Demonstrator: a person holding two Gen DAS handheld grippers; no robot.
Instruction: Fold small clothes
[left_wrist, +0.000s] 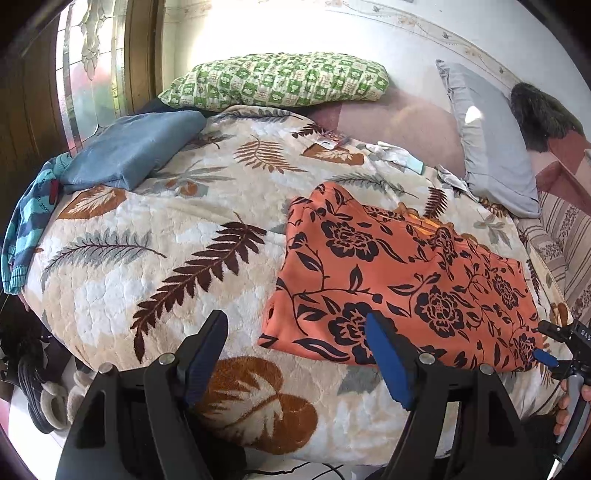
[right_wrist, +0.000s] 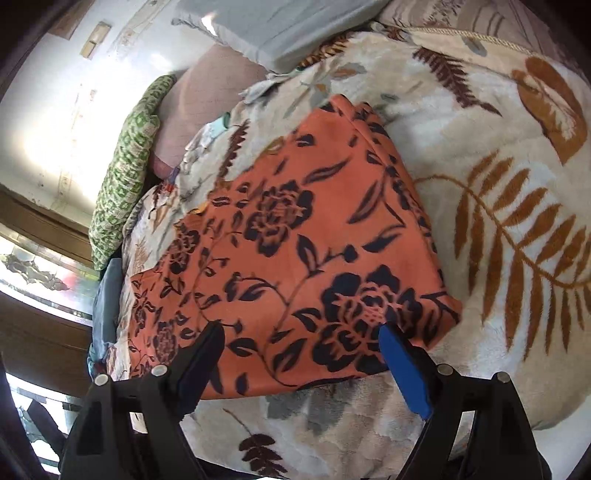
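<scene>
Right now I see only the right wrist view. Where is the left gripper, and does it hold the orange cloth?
Observer: The left gripper is open and holds nothing. It is at the near left corner of the orange cloth.
Operator: Are other clothes on the bed?
Observer: Yes, a striped sweater hangs over the left edge of the blanket.
Operator: How does my right gripper look from there?
Observer: The right gripper is at the near right corner of the cloth; I cannot tell whether it touches.
</scene>
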